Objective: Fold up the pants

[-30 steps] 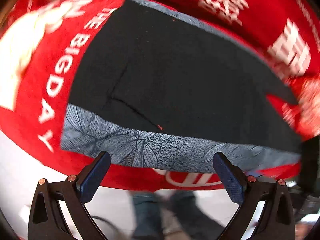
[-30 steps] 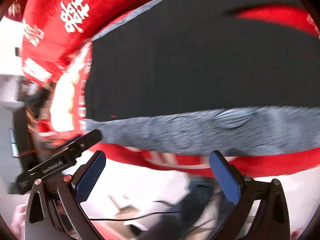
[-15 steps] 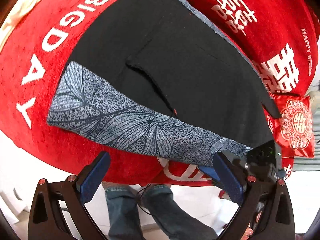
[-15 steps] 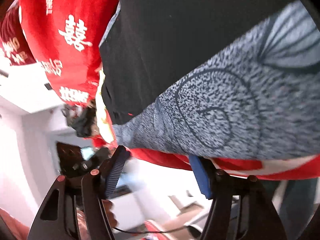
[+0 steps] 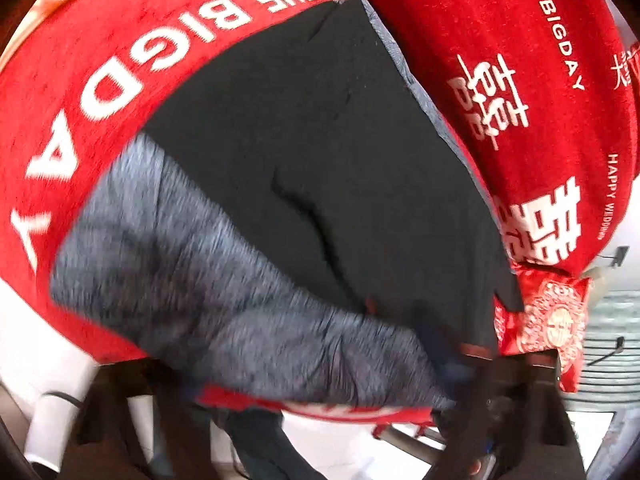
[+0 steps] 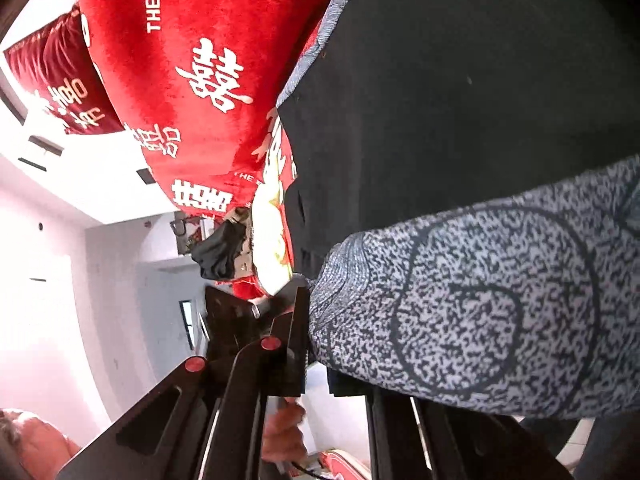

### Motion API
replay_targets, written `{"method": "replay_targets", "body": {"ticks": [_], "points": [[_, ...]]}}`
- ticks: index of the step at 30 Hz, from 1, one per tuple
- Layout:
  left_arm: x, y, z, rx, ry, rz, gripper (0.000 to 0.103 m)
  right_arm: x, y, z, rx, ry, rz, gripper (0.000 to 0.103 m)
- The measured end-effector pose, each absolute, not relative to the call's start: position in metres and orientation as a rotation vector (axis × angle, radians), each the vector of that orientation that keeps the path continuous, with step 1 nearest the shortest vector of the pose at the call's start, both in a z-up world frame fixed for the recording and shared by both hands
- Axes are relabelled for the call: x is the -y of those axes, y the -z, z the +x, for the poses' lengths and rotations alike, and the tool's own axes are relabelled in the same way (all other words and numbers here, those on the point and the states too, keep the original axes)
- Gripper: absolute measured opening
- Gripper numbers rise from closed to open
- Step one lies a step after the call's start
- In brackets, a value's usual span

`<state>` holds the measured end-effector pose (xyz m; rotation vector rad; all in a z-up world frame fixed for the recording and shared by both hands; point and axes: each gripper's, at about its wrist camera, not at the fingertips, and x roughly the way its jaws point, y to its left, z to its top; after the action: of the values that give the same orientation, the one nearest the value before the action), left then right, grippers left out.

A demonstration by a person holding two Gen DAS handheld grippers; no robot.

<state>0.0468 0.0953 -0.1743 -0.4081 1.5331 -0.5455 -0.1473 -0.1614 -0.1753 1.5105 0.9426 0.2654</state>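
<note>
The pants (image 5: 328, 152) lie flat on a red cloth (image 5: 520, 40). They are black, with a wide gray band (image 5: 224, 288) along the near edge. In the left wrist view the black part fills the middle, and the gray band runs from the left side down to the lower right. The gray band looks blurry there.

The red cloth has white writing on it. At the upper left of the left wrist view it says "THE BIGDAY" in big letters. At the upper right it says "THE BIGDAY" again in small letters, and "HAPPY WEDDING" runs down the right side. There are also big white Chinese signs between them. A small red cushion (image 5: 548, 320) with a white round pattern sits at the right edge, touching the corner of the pants.

In the right wrist view the gray band (image 6: 480, 312) is very close and fills the lower right. It has dark curvy lines and speckles. The right gripper (image 6: 320, 340) has its tongs closed on the end of this gray band. White letters "THE BIG" show at the top left on the red cloth (image 6: 192, 20).

The left gripper (image 5: 260, 392) is at the bottom, under the gray band. Its tongs are blurry and hidden, so I cannot tell if they are apart or together.
</note>
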Motion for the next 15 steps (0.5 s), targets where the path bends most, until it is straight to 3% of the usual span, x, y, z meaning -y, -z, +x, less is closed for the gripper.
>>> {"method": "replay_targets", "body": {"ticks": [1,3,6,8,15], "points": [[-0.093,0.178,0.050,-1.546,0.546,-0.390,0.046,0.161,0.178,-0.147,-0.960,-0.266,1.505,0.011],[-0.093,0.180,0.051,-1.545,0.570,-0.398,0.038,0.162,0.187,-0.152,-0.988,-0.262,1.502,0.012],[-0.092,0.175,0.050,-1.540,0.594,-0.372,0.037,0.170,0.202,-0.171,-1.010,-0.207,1.496,0.024],[-0.090,0.170,0.049,-1.544,0.619,-0.346,0.037,0.180,0.214,-0.192,-0.989,-0.141,1.530,0.044],[-0.082,0.165,0.054,-1.578,0.646,-0.253,0.037,0.205,0.237,-0.251,-0.741,-0.021,1.813,0.047]]}}
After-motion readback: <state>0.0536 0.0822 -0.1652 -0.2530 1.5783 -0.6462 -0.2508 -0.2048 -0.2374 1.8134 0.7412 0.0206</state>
